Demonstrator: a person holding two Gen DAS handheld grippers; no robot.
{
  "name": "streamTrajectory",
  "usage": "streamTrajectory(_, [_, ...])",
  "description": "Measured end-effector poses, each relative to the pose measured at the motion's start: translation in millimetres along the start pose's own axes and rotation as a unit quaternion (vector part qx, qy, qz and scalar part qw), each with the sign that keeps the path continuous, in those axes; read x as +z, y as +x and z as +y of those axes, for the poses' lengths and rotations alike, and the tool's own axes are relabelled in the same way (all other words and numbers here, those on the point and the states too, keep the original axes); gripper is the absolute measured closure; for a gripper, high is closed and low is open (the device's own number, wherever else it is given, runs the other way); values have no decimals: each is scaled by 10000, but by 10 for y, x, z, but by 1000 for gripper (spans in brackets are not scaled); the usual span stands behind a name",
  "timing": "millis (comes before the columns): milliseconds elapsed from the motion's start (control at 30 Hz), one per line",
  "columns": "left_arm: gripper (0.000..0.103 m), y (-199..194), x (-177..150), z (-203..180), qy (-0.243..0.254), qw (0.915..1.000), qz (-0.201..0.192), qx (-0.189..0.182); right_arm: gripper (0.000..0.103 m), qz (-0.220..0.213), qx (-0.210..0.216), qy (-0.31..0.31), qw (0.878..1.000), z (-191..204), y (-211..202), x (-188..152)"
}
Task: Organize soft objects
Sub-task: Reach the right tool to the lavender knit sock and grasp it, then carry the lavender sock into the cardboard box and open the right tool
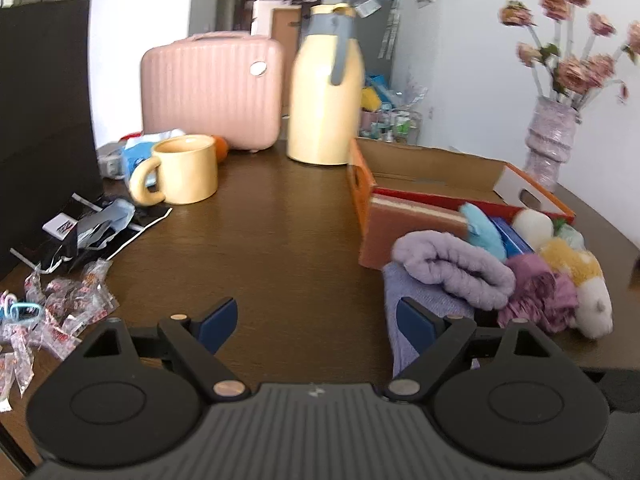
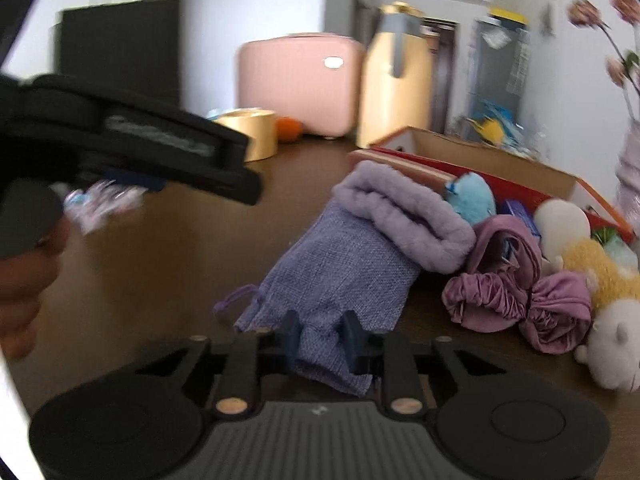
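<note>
Two grippers work over a dark wooden table (image 1: 280, 216) crowded with things. Seen from its own wrist view, the right gripper (image 2: 322, 340) has its blue pads pinched on the near end of a lavender woven pouch (image 2: 340, 276), the cloth bunched between them; the pouch lies flat on the table with its drawstring trailing to the left. Resting on the pouch's far end is a fluffy lilac roll (image 2: 404, 216). Just right of these sit mauve satin scrunchies (image 2: 520, 304), a yellow and white plush toy (image 2: 608, 304) and a small blue plush (image 2: 472, 196), all heaped against the near wall of an orange cardboard box (image 1: 440, 168). The left gripper (image 1: 316, 322) stands wide with nothing between its pads, its right pad just in front of the pouch's edge; in the right wrist view it appears at the far left, held in a hand (image 2: 24, 280). Further back stand a yellow mug (image 1: 188, 168), a pink case (image 1: 212, 88) and a cream jug (image 1: 326, 92), and wrapped sweets (image 1: 60, 312) litter the near left.
</note>
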State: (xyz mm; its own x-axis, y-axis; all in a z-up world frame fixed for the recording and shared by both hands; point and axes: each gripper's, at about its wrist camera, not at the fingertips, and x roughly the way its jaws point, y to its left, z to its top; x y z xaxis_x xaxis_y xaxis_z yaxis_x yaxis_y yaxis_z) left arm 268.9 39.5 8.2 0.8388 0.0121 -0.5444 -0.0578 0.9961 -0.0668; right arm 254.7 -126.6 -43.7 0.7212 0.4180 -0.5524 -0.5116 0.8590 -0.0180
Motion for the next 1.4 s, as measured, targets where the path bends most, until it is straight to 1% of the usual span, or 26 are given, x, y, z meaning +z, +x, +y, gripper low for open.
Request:
streamTrajectory(100, [14, -48, -80, -101, 290, 9995, -72, -143, 81, 174, 581, -198, 9980, -111, -240, -102])
streamTrajectory(167, [14, -38, -121, -208, 497, 9983, -41, -309, 81, 284, 714, -367, 9964, -227, -416, -180])
streamTrajectory(233, [14, -1, -158, -322, 659, 9971, 35, -384, 80, 351, 426, -391, 9977, -380, -556, -248])
streamTrajectory(267, [14, 30, -174, -382, 727, 9965, 62, -397, 79, 380, 157, -353, 9985, -469, -604, -274])
streamTrajectory(333, [15, 91, -195, -480, 798, 9959, 104, -400, 73, 368, -382, -103, 9985, -648, -673, -300])
streamTrajectory(367, [15, 109, -203, -523, 794, 9957, 127, -465, 73, 319, -609, 125, 9976, -740, -717, -307])
streamTrajectory(433, [16, 115, -213, -585, 746, 9951, 151, -639, 72, 223, -805, 555, 9950, -871, -802, -323])
streamTrajectory(500, [19, 100, -202, -630, 686, 9937, 156, -867, 71, 22, -810, 1003, 9917, -921, -891, -364])
streamTrajectory(567, [27, 102, -172, -676, 608, 9913, 182, -1154, 57, -216, -660, 1550, 9855, -979, -949, -421])
streamTrajectory(600, [39, 114, -160, -700, 546, 9899, 195, -1290, 44, -299, -602, 1874, 9800, -1021, -916, -423])
streamTrajectory(633, [55, 137, -153, -733, 480, 9878, 227, -1466, 45, -330, -569, 2156, 9743, -1041, -859, -427])
streamTrajectory(667, [64, 186, -149, -768, 423, 9853, 337, -1622, 45, -337, -581, 2318, 9704, -1025, -806, -431])
streamTrajectory(733, [69, 294, -169, -832, 345, 9815, 661, -1761, 49, -330, -756, 2139, 9734, -964, -675, -419])
streamTrajectory(800, [76, 275, -214, -833, 235, 9822, 596, -1764, 53, -226, -1047, 1805, 9777, -874, -560, -440])
streamTrajectory(900, [86, 138, -299, -769, 169, 9791, 633, -1926, 54, -267, -1109, 1707, 9787, -862, -518, -491])
streamTrajectory(933, [88, 86, -347, -738, 113, 9788, 688, -1924, 57, -292, -1101, 1702, 9788, -861, -521, -504])
streamTrajectory(967, [88, 51, -390, -704, 62, 9784, 746, -1925, 62, -312, -1060, 1684, 9795, -862, -520, -514])
streamTrajectory(1000, [89, 27, -434, -685, 8, 9781, 812, -1917, 72, -323, -988, 1652, 9808, -856, -524, -521])
streamTrajectory(1033, [89, 5, -476, -665, -61, 9786, 870, -1865, 77, -322, -975, 1612, 9816, -848, -523, -521])
streamTrajectory(1167, [89, -132, -555, -579, -247, 9793, 886, -1804, 84, -248, -720, 1560, 9848, -793, -610, -515])
streamTrajectory(1200, [89, -180, -559, -554, -281, 9789, 868, -1826, 92, -230, -651, 1555, 9854, -769, -653, -519])
streamTrajectory(1267, [87, -280, -555, -504, -326, 9785, 816, -1866, 92, -190, -514, 1558, 9863, -735, -775, -528])
streamTrajectory(1300, [83, -331, -556, -478, -342, 9785, 765, -1884, 92, -192, -466, 1581, 9861, -726, -814, -539])
streamTrajectory(1333, [72, -372, -557, -451, -360, 9791, 703, -1876, 88, -169, -457, 1619, 9856, -729, -846, -550])
streamTrajectory(1367, [64, -397, -559, -437, -339, 9802, 645, -1840, 87, -151, -480, 1649, 9850, -736, -871, -562])
streamTrajectory(1400, [51, -407, -564, -435, -298, 9815, 598, -1795, 87, -191, -534, 1672, 9843, -744, -896, -573])
